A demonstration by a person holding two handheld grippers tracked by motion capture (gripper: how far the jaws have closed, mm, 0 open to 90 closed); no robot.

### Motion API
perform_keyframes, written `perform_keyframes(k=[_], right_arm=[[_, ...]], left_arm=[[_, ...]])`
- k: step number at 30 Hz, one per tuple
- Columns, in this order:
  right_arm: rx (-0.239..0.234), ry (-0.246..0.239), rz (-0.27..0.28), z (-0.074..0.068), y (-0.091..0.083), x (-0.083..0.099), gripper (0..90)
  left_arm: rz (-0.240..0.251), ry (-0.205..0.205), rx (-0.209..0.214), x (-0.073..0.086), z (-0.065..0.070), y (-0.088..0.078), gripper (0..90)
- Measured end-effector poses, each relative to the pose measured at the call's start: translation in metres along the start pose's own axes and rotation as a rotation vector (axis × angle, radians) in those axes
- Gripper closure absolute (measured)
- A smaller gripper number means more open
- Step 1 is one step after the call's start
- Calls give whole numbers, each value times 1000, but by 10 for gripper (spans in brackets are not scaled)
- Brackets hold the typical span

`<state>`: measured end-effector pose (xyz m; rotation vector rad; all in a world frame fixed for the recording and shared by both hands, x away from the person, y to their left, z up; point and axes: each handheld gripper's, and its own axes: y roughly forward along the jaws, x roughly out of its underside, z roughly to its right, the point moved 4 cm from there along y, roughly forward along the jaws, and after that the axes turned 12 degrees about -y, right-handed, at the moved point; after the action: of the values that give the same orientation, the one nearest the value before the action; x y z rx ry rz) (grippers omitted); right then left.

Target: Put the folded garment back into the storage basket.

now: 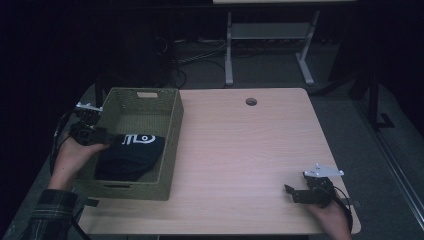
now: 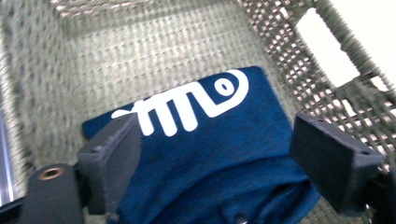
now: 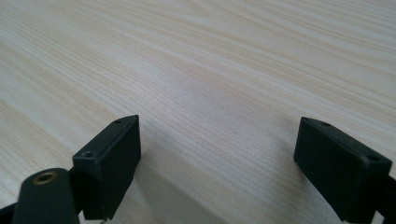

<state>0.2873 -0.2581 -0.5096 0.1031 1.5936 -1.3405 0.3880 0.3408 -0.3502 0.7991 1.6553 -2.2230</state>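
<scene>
sleeve (image 1: 50, 210): plaid, seemingly dark | tongs (image 1: 295, 194): black, grey plate, cable

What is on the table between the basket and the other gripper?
Nothing: in the high view, bare table separates the basket and right gripper.

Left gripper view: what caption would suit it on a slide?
Open jaws of the left gripper above a folded navy cloth in a woven basket.

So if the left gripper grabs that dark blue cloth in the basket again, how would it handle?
Probably floppy: the dark blue cloth lies folded and rumpled in the woven basket, so pinched at one spot it would likely unfold and hang. It looks light and knitted, so the open left gripper should hold it without slipping.
</scene>
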Motion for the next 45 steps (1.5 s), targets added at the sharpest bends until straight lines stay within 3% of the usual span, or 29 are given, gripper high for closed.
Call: perform_keyframes(k=[10,23,25,28,45], right_arm=[[0,1,-1,0,0,0,144],[0,0,-1,0,0,0,144],[0,0,-1,0,0,0,144],[0,1,-1,0,0,0,145],[-1,2,0,0,0,0,145]], left_arm=[[36,37,79,-10,36,6,133],[51,135,165,-12,88,16,133],[51,137,173,-11,92,17,133],[53,154,212,-10,110,22,133],[66,235,322,1,179,51,136]])
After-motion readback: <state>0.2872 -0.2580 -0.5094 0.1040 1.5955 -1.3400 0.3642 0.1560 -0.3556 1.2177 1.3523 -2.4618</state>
